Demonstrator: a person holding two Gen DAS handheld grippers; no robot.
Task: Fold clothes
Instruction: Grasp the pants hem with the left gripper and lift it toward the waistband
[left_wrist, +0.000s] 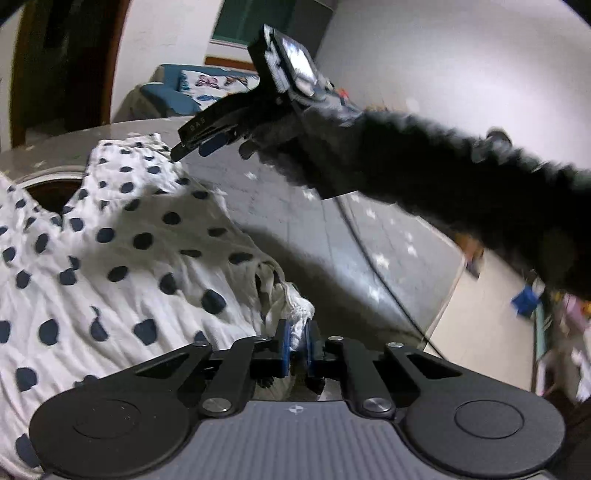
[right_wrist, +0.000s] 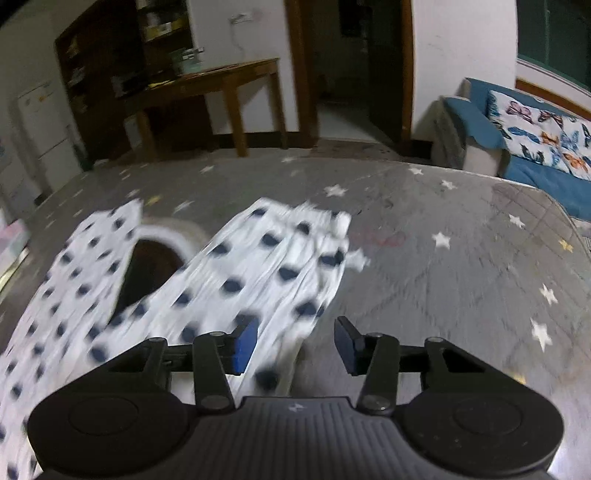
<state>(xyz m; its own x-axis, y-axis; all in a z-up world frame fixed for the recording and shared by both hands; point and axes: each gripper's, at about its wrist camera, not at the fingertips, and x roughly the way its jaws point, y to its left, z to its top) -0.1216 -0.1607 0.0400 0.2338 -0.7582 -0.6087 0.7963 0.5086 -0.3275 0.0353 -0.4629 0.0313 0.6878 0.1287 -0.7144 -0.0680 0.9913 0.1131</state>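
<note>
A grey desk (right_wrist: 443, 280) printed with pale stars carries a white garment with navy polka dots (left_wrist: 122, 236), which fills the left half of both wrist views. The cloth is thin and wrinkled, draped in soft ridges, and its rounded neckline opens over a dark gap at the left of the frame. In the left wrist view the left gripper (left_wrist: 296, 345) sits at bottom centre, its blue-padded jaws clenched on a bunched, frayed-looking edge of the garment. Above it, at upper centre, the right gripper (left_wrist: 207, 142) reaches in from the right, its tips just at the garment's far corner; a dark fuzzy sleeve (left_wrist: 461, 177) covers the arm behind it. A thin black cable (left_wrist: 373, 266) runs across the desk on the right.

In the right wrist view a wooden side table (right_wrist: 225, 79) and dark shelves (right_wrist: 99, 62) stand at upper left, a dark doorway (right_wrist: 354, 66) at upper centre. The right gripper's jaws are released, spread wide at bottom centre over the garment's right edge and bare desk. At far right sits a blue sofa (right_wrist: 476, 118) with butterfly-print cushions (right_wrist: 543, 136).
</note>
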